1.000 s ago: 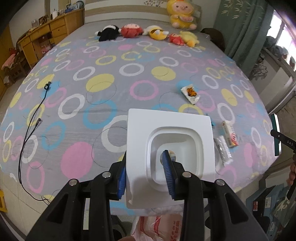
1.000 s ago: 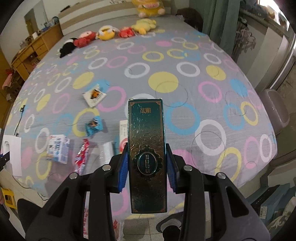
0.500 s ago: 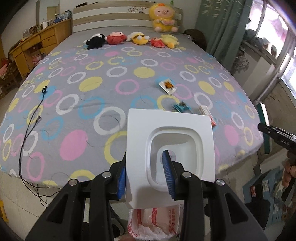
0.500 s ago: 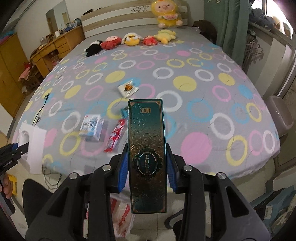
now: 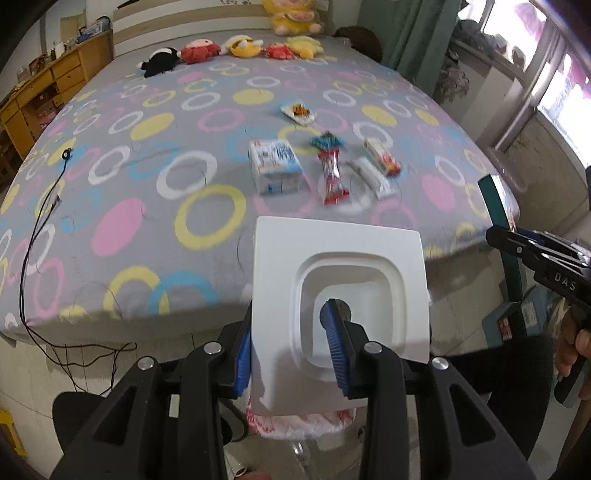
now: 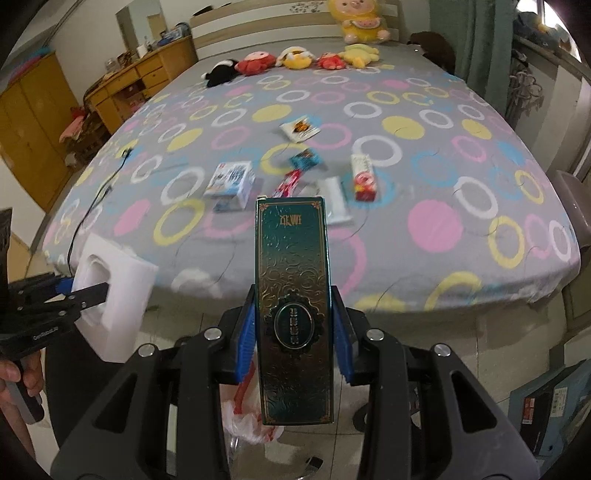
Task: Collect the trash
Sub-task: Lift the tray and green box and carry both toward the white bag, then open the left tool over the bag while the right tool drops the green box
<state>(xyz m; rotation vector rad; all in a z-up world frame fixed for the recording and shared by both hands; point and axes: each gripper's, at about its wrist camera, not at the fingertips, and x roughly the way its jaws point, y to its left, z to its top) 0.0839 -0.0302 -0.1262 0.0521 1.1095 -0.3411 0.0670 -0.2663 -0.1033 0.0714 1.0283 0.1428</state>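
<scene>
My left gripper (image 5: pixel 291 345) is shut on a white moulded packaging insert (image 5: pixel 340 258), one pad against its outer edge and one inside its square hollow. It hangs past the foot of the bed, above a red-and-white plastic bag (image 5: pixel 299 424). My right gripper (image 6: pixel 293 339) is shut on a tall dark green box with gold patterning (image 6: pixel 293 280), held upright off the bed's edge, with the plastic bag (image 6: pixel 247 417) below it. On the bed lie a blue-and-white carton (image 5: pixel 273 166), a red wrapper (image 5: pixel 332 177), a teal wrapper (image 5: pixel 327 142) and other packets.
A bed with a ring-patterned cover (image 5: pixel 147 155) fills both views. Plush toys (image 5: pixel 236 48) line its far end. A black cable (image 5: pixel 33 229) trails off its left side. Wooden drawers (image 6: pixel 144 81) stand on the left, green curtains (image 5: pixel 402 33) on the right, boxes (image 6: pixel 554 410) on the floor.
Both grippers have drawn back from over the bed to beyond its foot, each keeping its hold. The plastic bag has come more into view beneath them, and the trash on the bed lies farther away.
</scene>
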